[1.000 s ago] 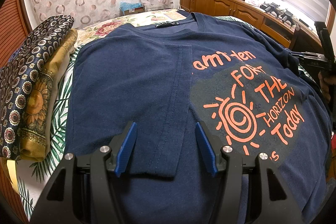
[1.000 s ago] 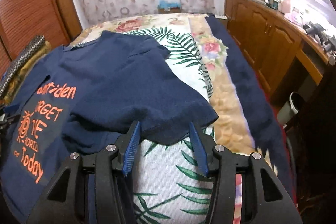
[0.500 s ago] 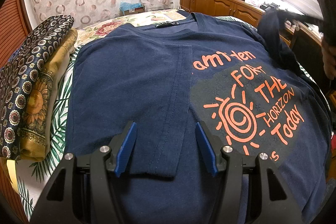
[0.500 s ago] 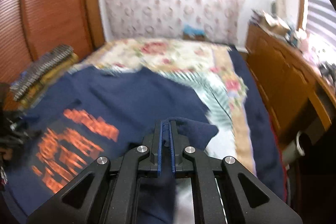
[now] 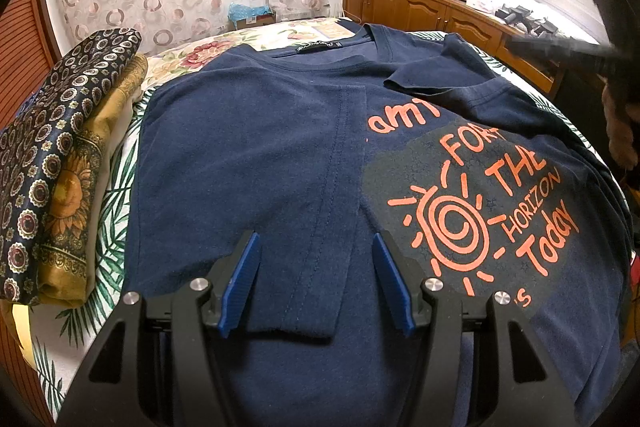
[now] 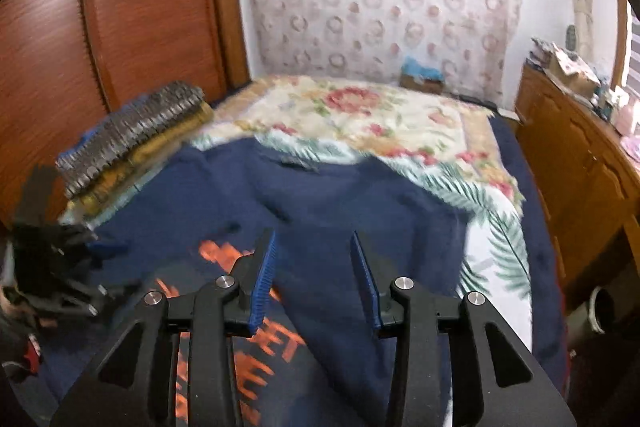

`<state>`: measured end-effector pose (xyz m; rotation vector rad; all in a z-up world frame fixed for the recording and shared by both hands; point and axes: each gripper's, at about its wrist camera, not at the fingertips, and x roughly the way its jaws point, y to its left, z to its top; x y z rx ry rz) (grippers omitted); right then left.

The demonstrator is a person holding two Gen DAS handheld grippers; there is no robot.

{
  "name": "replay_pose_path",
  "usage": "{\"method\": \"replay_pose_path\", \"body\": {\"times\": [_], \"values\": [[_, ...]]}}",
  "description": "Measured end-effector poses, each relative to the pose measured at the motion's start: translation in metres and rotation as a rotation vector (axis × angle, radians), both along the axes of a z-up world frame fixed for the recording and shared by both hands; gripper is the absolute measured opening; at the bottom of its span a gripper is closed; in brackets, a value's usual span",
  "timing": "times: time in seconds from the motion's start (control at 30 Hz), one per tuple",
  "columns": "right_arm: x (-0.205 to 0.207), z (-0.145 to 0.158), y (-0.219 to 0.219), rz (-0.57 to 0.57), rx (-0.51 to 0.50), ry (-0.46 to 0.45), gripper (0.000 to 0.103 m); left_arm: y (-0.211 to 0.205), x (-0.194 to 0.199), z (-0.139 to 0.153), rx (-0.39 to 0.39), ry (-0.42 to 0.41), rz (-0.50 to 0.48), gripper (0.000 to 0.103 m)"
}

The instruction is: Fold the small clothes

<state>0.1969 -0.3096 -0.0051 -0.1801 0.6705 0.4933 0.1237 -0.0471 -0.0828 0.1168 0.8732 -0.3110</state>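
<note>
A navy T-shirt [image 5: 248, 155] with an orange sun print lies flat on the bed, also in the right wrist view [image 6: 320, 203]. Its left side is folded inward, the sleeve lying down the middle. Its right sleeve [image 5: 440, 75] now lies folded over the chest. My left gripper [image 5: 316, 259] is open, low over the folded left sleeve's end. My right gripper [image 6: 312, 267] is open and empty above the shirt's right side; it shows blurred at the right edge of the left wrist view [image 5: 600, 51].
A stack of folded patterned cloths [image 5: 52, 163] lies at the shirt's left. The floral bedspread [image 6: 360, 115] extends beyond the collar. A wooden cabinet [image 6: 580, 163] runs along the bed's right side, a wooden wardrobe [image 6: 100, 7] on the left.
My right gripper shut on the right sleeve, lifted it, carried it left over the chest and let go. It is now open. My left gripper has not moved.
</note>
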Motion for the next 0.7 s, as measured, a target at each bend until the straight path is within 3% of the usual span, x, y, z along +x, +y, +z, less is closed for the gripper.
{"method": "replay_pose_path", "body": {"times": [0.2,0.37,0.47,0.57,0.7], "values": [[0.006,-0.04,-0.025,-0.084,-0.047,0.097,0.038,0.0,0.0,0.0,0.0,0.0,0.0,0.058],[0.01,-0.055,-0.034,-0.107,-0.01,0.155,0.037,0.0,0.0,0.0,0.0,0.0,0.0,0.058],[0.005,-0.054,-0.029,-0.066,-0.009,0.145,0.011,0.0,0.0,0.0,0.0,0.0,0.0,0.058],[-0.006,-0.046,-0.025,-0.028,-0.005,0.103,0.005,0.0,0.0,0.0,0.0,0.0,0.0,0.058],[-0.027,-0.038,-0.018,0.031,0.012,0.077,0.005,0.0,0.0,0.0,0.0,0.0,0.0,0.058]]}}
